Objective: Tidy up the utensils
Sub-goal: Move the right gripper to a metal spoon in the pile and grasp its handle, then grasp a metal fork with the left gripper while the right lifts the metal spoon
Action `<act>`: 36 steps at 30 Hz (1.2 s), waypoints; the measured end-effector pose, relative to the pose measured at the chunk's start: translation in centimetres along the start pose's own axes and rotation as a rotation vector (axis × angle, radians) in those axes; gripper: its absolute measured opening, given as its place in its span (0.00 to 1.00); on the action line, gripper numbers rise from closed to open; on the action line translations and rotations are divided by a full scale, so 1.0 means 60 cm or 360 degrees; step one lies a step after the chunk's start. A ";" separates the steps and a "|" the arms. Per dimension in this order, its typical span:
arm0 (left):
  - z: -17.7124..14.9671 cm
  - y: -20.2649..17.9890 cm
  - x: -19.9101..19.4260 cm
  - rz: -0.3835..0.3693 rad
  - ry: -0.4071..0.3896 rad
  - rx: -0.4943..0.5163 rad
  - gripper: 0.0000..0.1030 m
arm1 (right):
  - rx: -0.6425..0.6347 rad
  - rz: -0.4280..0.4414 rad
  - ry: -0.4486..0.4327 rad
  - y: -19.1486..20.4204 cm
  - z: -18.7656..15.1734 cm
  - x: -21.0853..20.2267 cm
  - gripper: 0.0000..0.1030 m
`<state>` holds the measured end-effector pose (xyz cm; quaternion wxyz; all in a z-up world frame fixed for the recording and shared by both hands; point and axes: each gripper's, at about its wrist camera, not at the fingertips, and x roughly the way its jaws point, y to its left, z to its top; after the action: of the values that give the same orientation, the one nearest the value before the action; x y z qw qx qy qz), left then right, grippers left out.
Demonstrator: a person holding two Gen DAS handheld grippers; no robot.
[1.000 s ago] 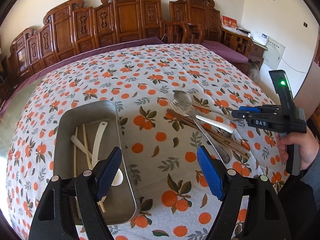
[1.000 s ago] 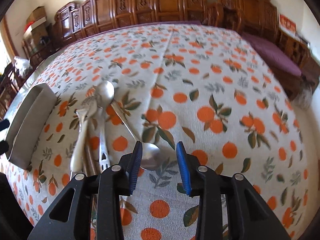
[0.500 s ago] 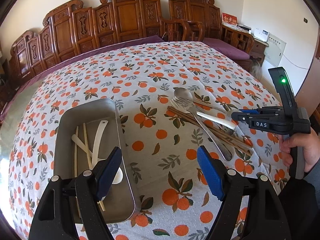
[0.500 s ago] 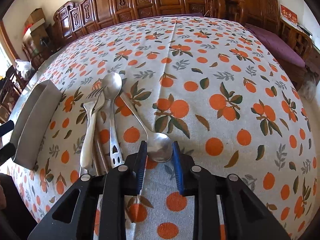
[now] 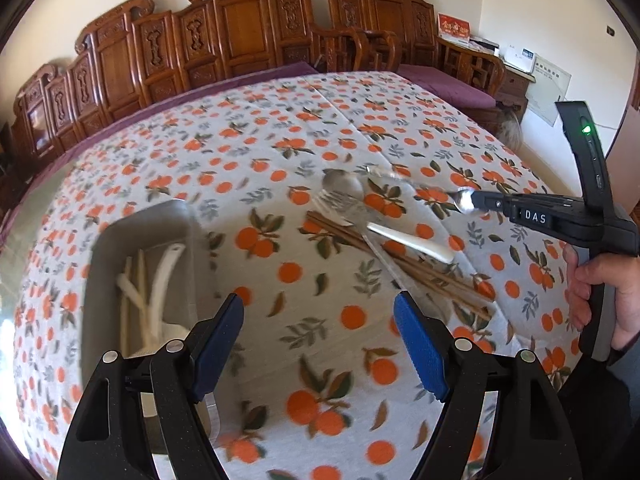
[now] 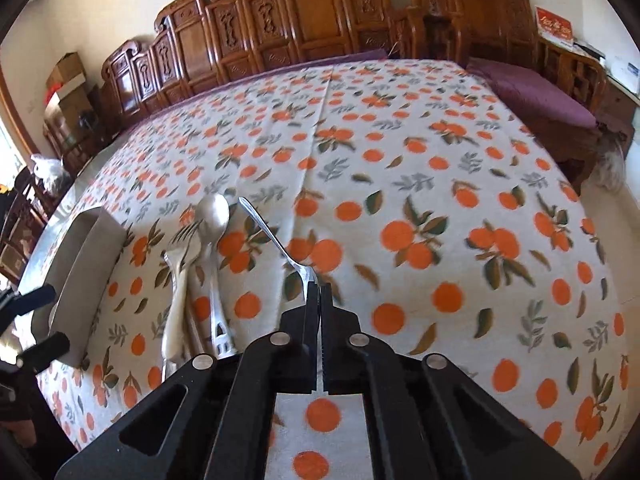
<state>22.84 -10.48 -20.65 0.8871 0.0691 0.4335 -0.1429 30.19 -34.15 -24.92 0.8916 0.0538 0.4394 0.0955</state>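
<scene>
My right gripper (image 6: pixel 319 292) is shut on the bowl of a small metal spoon (image 6: pixel 267 232) and holds it above the table, handle pointing away; it also shows in the left wrist view (image 5: pixel 478 202). My left gripper (image 5: pixel 320 338) is open and empty, low over the cloth beside the metal tray (image 5: pixel 100 248), which holds white utensils and pale chopsticks (image 5: pixel 138 280). On the cloth lie a large metal spoon (image 6: pixel 214 216), a fork with a white handle (image 6: pixel 176 292) and brown chopsticks (image 5: pixel 400 264).
The table wears a cloth printed with oranges (image 6: pixel 420 208). Carved wooden chairs (image 5: pixel 240 40) line the far side. A purple bench cushion (image 6: pixel 540 92) is at the right. The tray shows at the left in the right wrist view (image 6: pixel 86 264).
My right gripper closed on the small spoon's bowl and lifted it off the cloth. My left gripper stayed open and shifted slightly.
</scene>
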 end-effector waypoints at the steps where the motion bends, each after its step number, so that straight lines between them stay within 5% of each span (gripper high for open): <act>1: 0.003 -0.009 0.009 -0.0006 0.0010 0.0010 0.72 | 0.0007 -0.0007 -0.0008 -0.006 0.002 0.000 0.02; 7: 0.020 -0.043 0.066 -0.0043 0.0088 0.0015 0.70 | 0.0042 -0.0009 -0.0045 -0.024 0.006 -0.002 0.02; 21: 0.064 -0.047 0.162 -0.0061 0.0241 -0.0156 0.39 | 0.0044 -0.0005 -0.0031 -0.039 0.006 0.007 0.02; 24: 0.062 -0.047 0.164 -0.0077 0.0242 -0.0188 0.37 | 0.0051 -0.0006 -0.0032 -0.039 0.006 0.008 0.02; 30: 0.056 -0.044 0.160 -0.0145 0.0262 -0.0225 0.12 | 0.0042 -0.0006 -0.0030 -0.030 0.007 0.009 0.02; 36: 0.050 -0.023 0.150 -0.0164 0.0275 -0.0249 0.06 | 0.0050 0.0009 -0.0047 -0.014 0.012 0.009 0.02</act>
<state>29.89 -14.29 -25.88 0.8406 -0.0106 0.5211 -0.1475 31.19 -34.83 -25.06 0.8967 0.0704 0.4276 0.0902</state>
